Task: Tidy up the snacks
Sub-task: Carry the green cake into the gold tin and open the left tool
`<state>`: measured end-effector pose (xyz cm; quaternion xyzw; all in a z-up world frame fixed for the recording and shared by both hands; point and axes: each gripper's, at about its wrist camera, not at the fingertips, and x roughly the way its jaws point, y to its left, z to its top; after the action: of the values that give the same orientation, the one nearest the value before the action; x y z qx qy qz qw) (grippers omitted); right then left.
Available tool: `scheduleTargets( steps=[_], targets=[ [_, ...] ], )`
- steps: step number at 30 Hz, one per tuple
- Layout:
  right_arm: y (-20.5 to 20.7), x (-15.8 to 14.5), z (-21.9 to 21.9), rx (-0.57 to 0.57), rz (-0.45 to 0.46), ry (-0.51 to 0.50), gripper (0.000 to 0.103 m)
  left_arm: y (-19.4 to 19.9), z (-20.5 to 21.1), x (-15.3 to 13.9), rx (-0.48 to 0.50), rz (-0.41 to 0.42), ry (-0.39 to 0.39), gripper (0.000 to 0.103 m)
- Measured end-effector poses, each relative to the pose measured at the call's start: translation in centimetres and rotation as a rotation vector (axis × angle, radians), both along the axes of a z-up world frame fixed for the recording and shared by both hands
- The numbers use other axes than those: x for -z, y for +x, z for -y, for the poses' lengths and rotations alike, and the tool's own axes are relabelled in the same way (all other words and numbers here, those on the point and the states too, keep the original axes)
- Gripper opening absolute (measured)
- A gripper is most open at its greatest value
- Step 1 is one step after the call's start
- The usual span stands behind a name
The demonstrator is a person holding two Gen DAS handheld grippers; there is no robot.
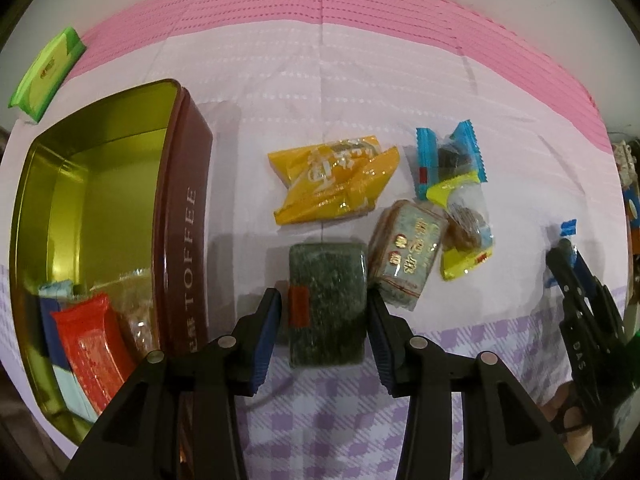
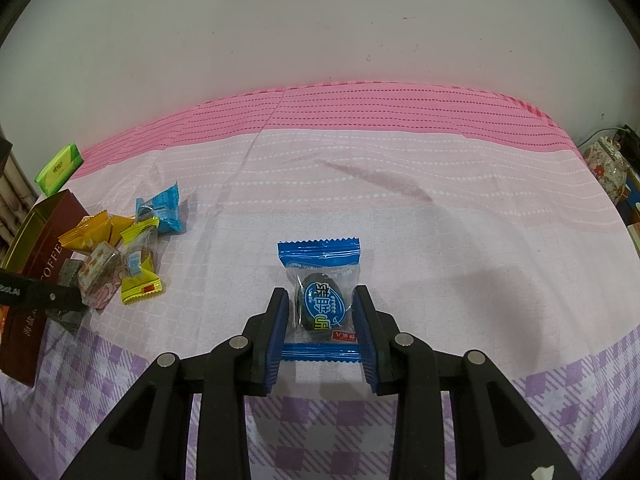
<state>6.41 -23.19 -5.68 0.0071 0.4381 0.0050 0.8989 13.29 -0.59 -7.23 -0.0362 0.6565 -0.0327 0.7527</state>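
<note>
The left gripper (image 1: pixel 325 322) is spread around a dark green snack (image 1: pixel 328 304) beside the tin (image 1: pixel 188 216). The right gripper (image 2: pixel 320 330) squeezes a blue packet (image 2: pixel 319 280).

The left gripper (image 1: pixel 325 322) points straight down, its black arms spreading to blue-padded fingers (image 1: pixel 267 340) that stand apart, one on each side of a dark packet. The right gripper (image 2: pixel 320 330) slopes downward, its blue pads (image 2: pixel 369 340) flanking a blue-edged packet. In the left wrist view, the right gripper appears at the far right edge.
</note>
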Motion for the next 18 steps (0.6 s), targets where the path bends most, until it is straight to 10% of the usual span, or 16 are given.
scheduleTargets(
  steps=[18],
  targets=[
    [0.0,-0.1,-0.1,0.001,-0.001,-0.003,0.032,-2.3,1.1,-0.9,0.072,0.039,0.023,0.037]
  ],
)
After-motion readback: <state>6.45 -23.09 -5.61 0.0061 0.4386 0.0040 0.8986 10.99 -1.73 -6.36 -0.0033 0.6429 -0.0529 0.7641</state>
